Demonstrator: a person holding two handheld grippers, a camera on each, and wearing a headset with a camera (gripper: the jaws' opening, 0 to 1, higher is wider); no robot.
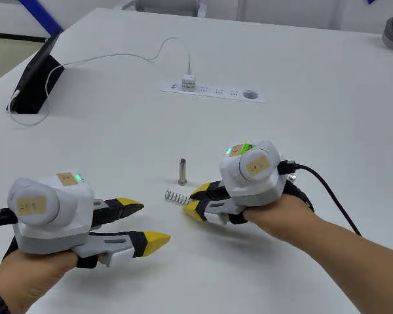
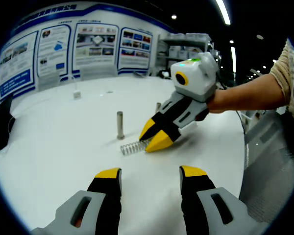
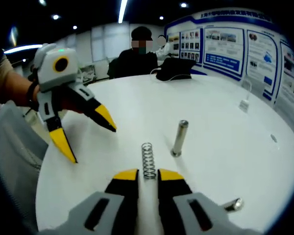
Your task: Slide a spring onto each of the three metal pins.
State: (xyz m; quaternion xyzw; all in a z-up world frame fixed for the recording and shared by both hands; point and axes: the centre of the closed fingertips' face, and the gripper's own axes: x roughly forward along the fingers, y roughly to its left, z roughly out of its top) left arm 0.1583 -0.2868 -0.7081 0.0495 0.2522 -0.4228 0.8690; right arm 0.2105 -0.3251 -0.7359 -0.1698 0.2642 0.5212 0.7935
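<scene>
WORKBENCH, EARLY GOING: At the white tabletop (image 1: 301, 144) we judge ourselves at the very start of the job. The one upright metal pin (image 1: 182, 171) is bare. The spring (image 1: 177, 196) lies on its side just in front of the pin, not touching it.

Our right hand-held gripper (image 1: 194, 201) reaches in low, its jaws drawn narrow on either side of the spring's near end. The right gripper view has the coil running forward from between the yellow tips. We cannot tell whether the jaws pinch it or merely flank it.

Our left hand-held gripper (image 1: 152, 222) hovers off to the side, well apart from the pin, jaws wide and holding nothing.

A small metal piece (image 3: 232, 204) lies flat on the tabletop beside the right hand-held gripper. It may be another pin, though it is too small for us to say.

By our reckoning none of the three pins has its spring yet. This spring has to be lifted, lined up over the standing pin and slid down, and two more pins must then be served the same way.
</scene>
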